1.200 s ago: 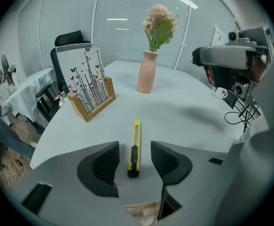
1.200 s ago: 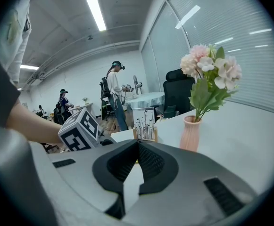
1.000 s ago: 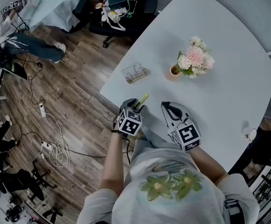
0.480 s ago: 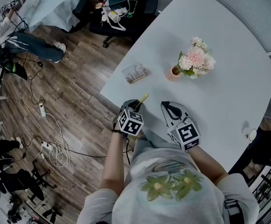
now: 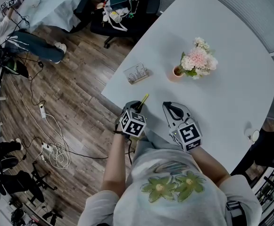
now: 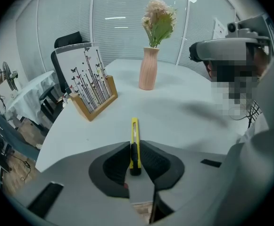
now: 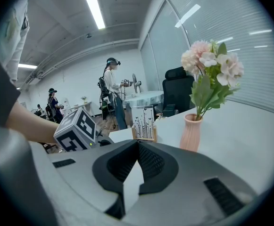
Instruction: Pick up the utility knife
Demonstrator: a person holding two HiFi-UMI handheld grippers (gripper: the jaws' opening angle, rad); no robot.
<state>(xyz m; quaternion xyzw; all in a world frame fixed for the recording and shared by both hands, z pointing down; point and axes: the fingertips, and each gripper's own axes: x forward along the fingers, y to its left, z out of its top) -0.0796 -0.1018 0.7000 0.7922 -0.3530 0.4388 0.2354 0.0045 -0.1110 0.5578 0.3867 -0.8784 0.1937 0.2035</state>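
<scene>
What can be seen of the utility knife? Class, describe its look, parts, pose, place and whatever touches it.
The utility knife is slim, with a yellow, plastic-looking body and a black section at its near end; no blade can be made out. It lies on the white table near the edge, pointing away towards the pink vase. The left gripper has its jaws on either side of the black end; they have just been closing and now press it from both sides.

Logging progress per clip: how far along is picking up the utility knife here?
Done: the left tongs straddle the utility knife. In hand: their jaws have just been closing and now pinch its near end. Left: the lift; the knife seems to lie on the table. The right tongs are shut, empty.
</scene>
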